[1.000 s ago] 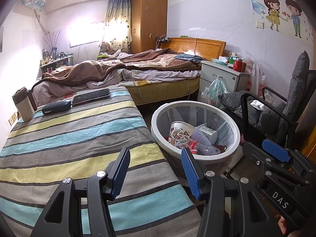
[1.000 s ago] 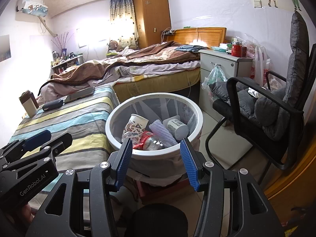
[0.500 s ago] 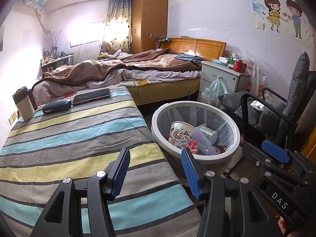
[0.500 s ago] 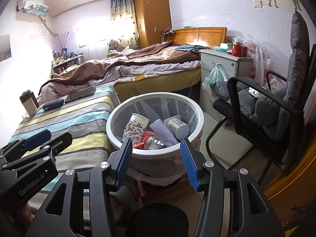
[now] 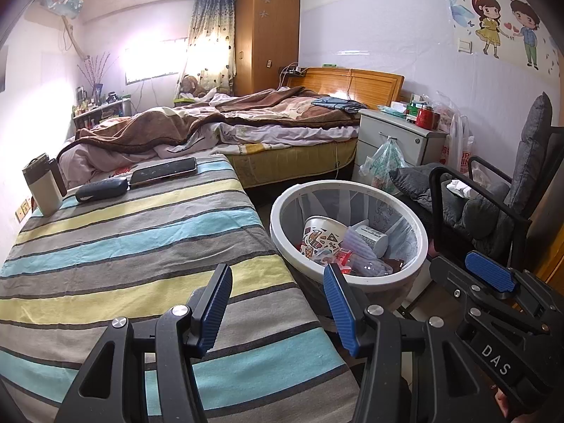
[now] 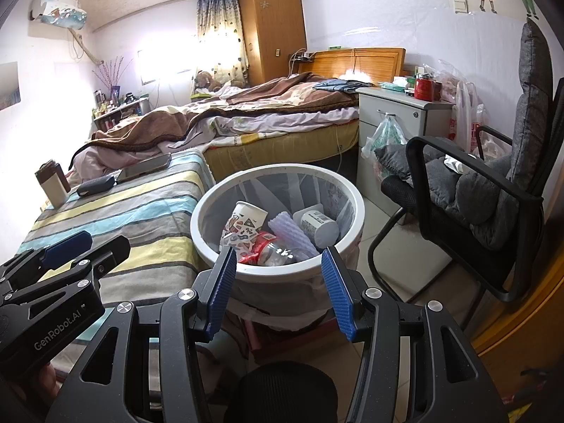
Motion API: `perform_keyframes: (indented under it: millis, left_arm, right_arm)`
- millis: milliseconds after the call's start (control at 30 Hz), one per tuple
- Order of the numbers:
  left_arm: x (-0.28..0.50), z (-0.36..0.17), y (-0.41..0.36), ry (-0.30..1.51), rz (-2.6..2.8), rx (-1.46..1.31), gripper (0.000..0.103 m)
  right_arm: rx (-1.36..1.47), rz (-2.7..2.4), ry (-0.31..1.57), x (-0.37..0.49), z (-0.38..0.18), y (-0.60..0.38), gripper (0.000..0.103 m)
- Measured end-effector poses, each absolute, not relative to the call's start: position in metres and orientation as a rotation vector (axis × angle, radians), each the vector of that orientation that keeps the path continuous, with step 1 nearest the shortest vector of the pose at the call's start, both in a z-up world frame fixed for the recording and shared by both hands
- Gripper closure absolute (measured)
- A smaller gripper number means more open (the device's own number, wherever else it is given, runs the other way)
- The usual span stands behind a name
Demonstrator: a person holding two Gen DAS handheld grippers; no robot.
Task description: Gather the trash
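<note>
A white round trash bin with a mesh liner stands on the floor beside the striped table. It holds a patterned paper cup, a white cup, a clear plastic bottle with a red label and other scraps. My left gripper is open and empty over the table's near right corner. My right gripper is open and empty just in front of the bin's near rim. Each gripper shows at the edge of the other's view.
The table with a striped cloth carries a tumbler, a dark case and a phone. A bed lies behind, a white nightstand and a black chair stand to the right.
</note>
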State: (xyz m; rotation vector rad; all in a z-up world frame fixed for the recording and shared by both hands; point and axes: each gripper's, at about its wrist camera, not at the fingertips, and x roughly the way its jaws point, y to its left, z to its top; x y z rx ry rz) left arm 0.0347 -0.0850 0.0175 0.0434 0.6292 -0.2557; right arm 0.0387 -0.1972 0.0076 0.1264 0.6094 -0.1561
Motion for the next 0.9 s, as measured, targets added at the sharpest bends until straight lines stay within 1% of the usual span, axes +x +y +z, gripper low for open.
perform_keyframes:
  millis: [900]
  left_arm:
    - [0.0368,0.0120,-0.0823,0.645,-0.251,0.026,0.049]
  right_arm:
    - [0.128,-0.154,0.612,0.0386,0.0067,-0.1916,0.051]
